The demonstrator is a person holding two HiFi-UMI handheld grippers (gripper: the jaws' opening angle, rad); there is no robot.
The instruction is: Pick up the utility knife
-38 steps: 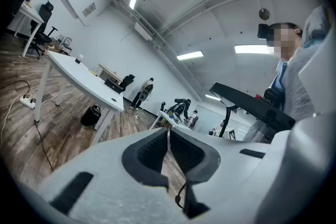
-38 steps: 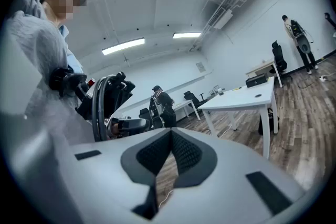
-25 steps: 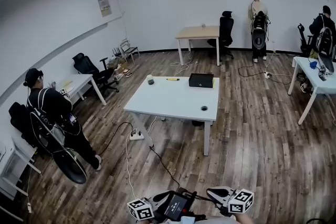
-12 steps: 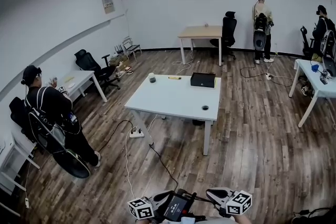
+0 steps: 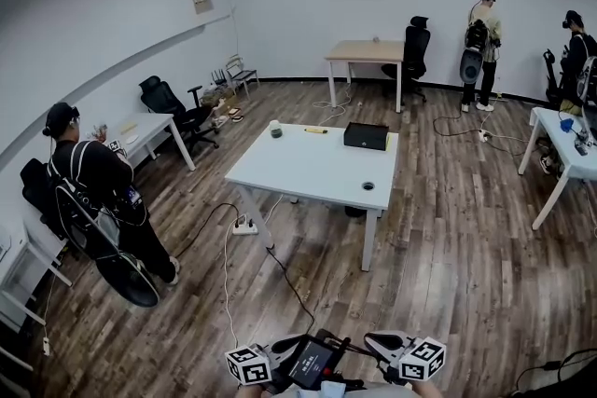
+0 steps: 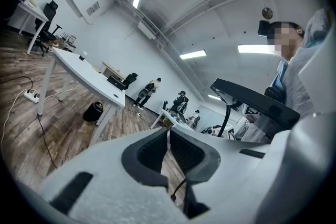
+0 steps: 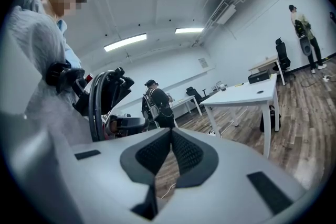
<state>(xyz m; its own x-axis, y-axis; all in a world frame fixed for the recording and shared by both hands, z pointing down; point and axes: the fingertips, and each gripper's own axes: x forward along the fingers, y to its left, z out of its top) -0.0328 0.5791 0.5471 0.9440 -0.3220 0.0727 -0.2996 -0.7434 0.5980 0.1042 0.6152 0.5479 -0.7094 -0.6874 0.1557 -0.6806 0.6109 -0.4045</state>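
The utility knife [image 5: 315, 130], small and yellow, lies near the far edge of the white table [image 5: 308, 172] in the middle of the room, far from me. In the head view both grippers sit at the bottom edge, close to my body: the left gripper [image 5: 280, 352] and the right gripper [image 5: 387, 346], each with its marker cube. The left gripper view shows the left gripper's [image 6: 169, 131] jaws closed together with nothing between them. The right gripper's [image 7: 171, 131] jaws are likewise closed and empty in its own view.
On the table stand a black box [image 5: 366, 136] and a small cup [image 5: 276, 130]. A power strip [image 5: 244, 226] and cables lie on the wood floor under it. A person with a backpack [image 5: 93, 200] stands at the left. More desks, chairs and people line the walls.
The head view has shifted a little, so the table and the far wall sit slightly to the right and higher. Both grippers stay low at the bottom edge, still closed.
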